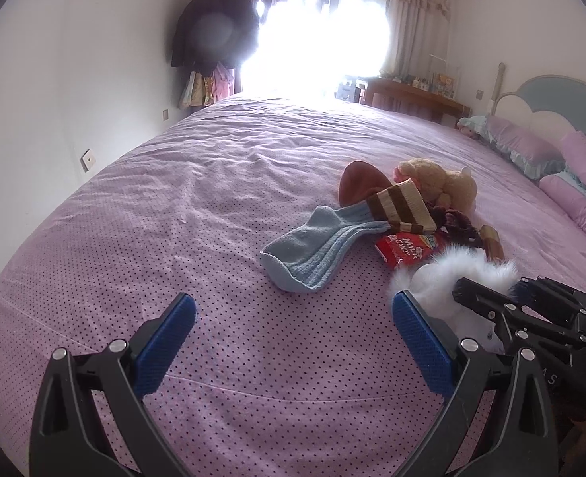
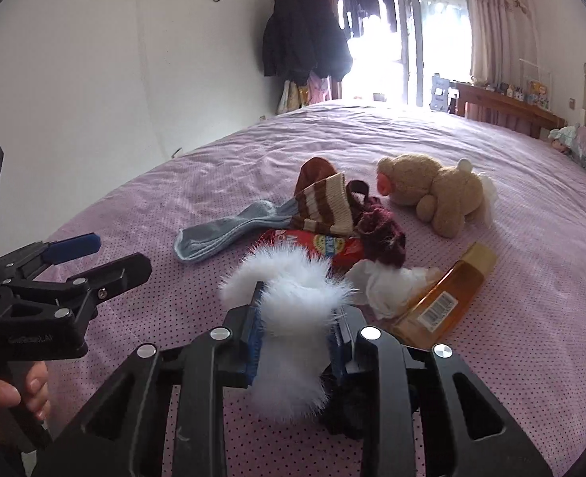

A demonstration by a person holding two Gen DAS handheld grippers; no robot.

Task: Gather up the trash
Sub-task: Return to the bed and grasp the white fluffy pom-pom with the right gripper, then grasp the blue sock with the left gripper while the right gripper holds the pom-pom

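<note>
We hold a white fluffy thing above the pile on the bed.

Taking the red candy box point(image 2: 334, 249) as our mark: far left of it our left gripper point(image 1: 293, 314) hovers over the bed point(image 1: 173, 206), jaws spread and bare. Just left lies the blue sock point(image 2: 213, 234), its striped cuff over the box. In front of the box our right gripper point(image 2: 296, 326) has its jaws pinching the white fluffy thing point(image 2: 293, 298). Right of it sit crumpled tissue point(image 2: 388, 286), an amber bottle point(image 2: 444, 294) and, beyond, a teddy bear point(image 2: 436, 190).
</note>
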